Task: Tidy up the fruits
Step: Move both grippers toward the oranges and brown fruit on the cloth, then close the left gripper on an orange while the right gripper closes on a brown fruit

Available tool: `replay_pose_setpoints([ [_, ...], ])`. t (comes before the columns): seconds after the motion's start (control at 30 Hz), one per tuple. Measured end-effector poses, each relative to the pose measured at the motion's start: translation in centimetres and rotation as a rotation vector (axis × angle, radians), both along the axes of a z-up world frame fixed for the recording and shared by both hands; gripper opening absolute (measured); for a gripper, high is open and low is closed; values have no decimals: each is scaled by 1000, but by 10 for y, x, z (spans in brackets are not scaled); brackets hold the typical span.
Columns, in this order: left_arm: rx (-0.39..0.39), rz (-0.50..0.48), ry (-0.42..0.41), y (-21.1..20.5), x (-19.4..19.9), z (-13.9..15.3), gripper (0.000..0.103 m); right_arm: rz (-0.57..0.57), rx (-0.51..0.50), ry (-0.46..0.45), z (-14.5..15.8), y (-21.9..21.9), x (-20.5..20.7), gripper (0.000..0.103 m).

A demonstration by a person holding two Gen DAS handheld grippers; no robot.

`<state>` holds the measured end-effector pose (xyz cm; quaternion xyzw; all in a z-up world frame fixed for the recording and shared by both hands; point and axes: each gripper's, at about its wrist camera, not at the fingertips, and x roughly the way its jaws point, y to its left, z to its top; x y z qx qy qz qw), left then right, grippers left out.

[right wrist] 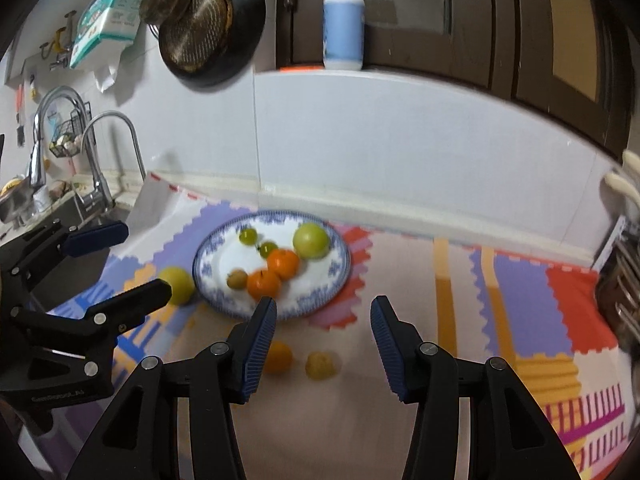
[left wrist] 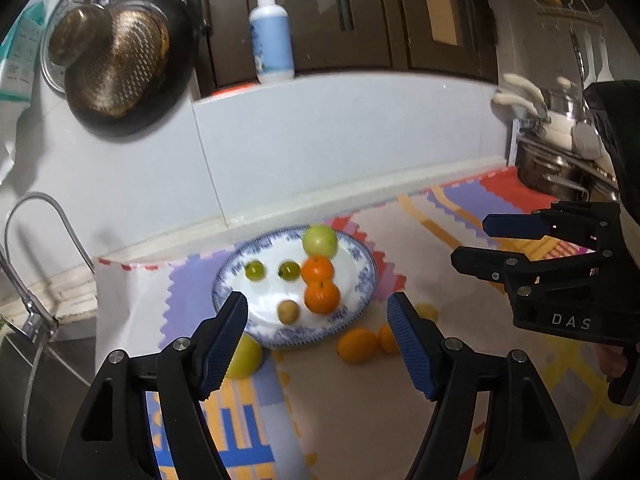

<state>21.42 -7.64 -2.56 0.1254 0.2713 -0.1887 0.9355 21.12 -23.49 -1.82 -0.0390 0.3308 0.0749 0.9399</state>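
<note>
A blue-and-white plate [left wrist: 360,276] [right wrist: 208,268] on the patterned mat holds a green apple [left wrist: 320,241] [right wrist: 311,241], two oranges [left wrist: 322,297] [right wrist: 263,283], two small green fruits [left wrist: 255,270] [right wrist: 248,236] and a small tan fruit [left wrist: 288,312] [right wrist: 237,279]. Off the plate lie a yellow-green apple [left wrist: 245,357] [right wrist: 179,285], an orange [left wrist: 357,345] [right wrist: 278,357], a second orange [left wrist: 386,338] and a yellow fruit [right wrist: 321,365] [left wrist: 427,312]. My left gripper [left wrist: 316,320] [right wrist: 132,256] is open and empty, above the plate's near edge. My right gripper [right wrist: 323,320] [left wrist: 474,240] is open and empty, above the loose fruit.
A sink with taps [right wrist: 92,168] lies left of the mat. A pump bottle [left wrist: 272,36] stands on the ledge behind. A dark pan [left wrist: 120,60] hangs on the tiled wall. Steel pots [left wrist: 560,160] stand at the right.
</note>
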Motion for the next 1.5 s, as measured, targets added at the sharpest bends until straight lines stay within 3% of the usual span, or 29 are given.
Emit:
replay_pose_setpoints([
  [0.37,66,-22,101,-12,15,-49,71,-6,-3,124,-47,-10,6,50],
  [0.67,95,-63,156,-19,30,-75,63,12,2,195,-74,-10,22,50],
  [1.2,114,-137,205,-32,51,-93,48,46,46,240,-98,-9,40,49],
  [1.5,108,-150,222,-39,57,-94,34,49,76,255,-103,-10,47,40],
])
